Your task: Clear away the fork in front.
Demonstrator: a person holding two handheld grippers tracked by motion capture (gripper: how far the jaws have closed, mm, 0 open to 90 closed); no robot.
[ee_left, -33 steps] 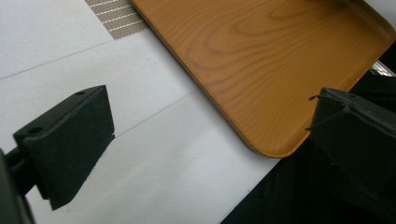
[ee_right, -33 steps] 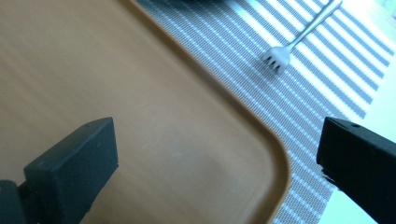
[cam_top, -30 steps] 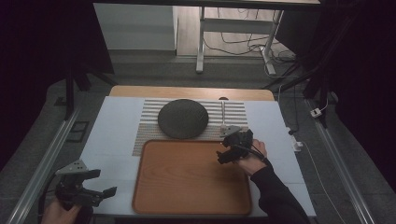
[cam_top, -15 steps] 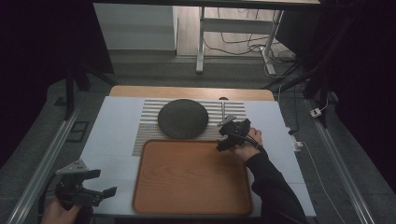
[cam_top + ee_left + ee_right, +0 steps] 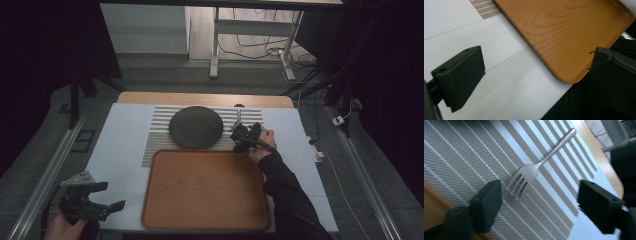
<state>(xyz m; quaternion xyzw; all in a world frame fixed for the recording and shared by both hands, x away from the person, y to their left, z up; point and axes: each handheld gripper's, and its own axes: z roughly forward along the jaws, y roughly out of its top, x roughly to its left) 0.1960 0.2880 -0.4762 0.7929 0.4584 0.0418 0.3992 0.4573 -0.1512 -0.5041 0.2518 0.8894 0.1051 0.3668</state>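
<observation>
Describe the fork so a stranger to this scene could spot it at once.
Start at the rectangular wooden tray, then look beyond it to the grey-and-white striped woven placemat. Right of the dark round plate, just ahead of the right claw, lies the silver metal fork: the sole shiny, slender thing there.

The person's left hand (image 5: 62, 226) sits at the near left corner of the scene, holding the left gripper (image 5: 102, 197) low and pointed to the right. Its two black jaws stand wide apart with nothing between them. The right forearm (image 5: 285, 192), in a dark sleeve, reaches from the near right edge toward the far middle. The right hand (image 5: 265, 140) holds the right gripper (image 5: 239, 139) aimed left and down, its jaws also spread wide and gripping nothing.
</observation>
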